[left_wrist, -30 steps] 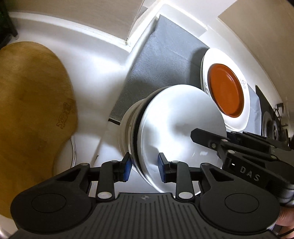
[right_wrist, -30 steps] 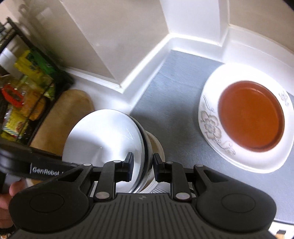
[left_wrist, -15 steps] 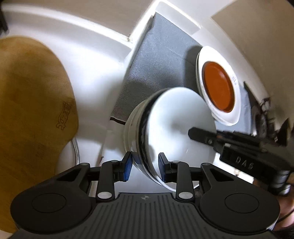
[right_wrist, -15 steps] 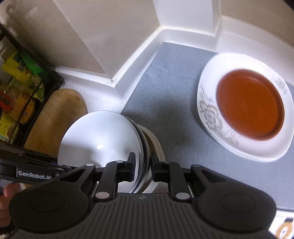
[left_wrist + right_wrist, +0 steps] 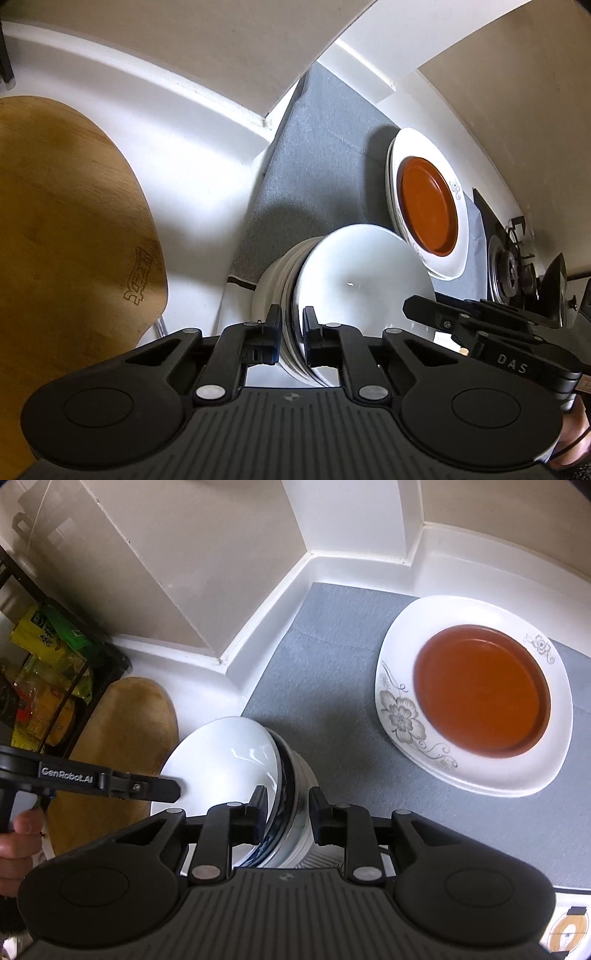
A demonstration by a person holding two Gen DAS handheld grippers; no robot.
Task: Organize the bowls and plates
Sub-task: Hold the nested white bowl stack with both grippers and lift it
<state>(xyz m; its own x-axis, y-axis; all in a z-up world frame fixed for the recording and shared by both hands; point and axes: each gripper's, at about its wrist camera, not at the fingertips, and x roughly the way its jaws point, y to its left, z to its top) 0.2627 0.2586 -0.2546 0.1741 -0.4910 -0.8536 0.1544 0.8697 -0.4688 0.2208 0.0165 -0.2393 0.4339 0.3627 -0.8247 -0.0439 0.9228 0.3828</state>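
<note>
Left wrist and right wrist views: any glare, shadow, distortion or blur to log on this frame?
Left wrist view: fisheye bends the wall edges; the stack of white bowls throws a soft shadow on the grey mat; a tiny highlight on the top bowl; sharp. Right wrist view: window glare streaks the bowls, the white floral plate's far rim is washed out; no motion blur.

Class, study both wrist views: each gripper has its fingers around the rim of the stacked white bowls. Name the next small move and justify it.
Probably carry the stack of bowls a little further onto the grey mat, towards the floral plate holding the brown dish. The left gripper and right gripper both straddle its rim, and bare mat lies ahead.
</note>
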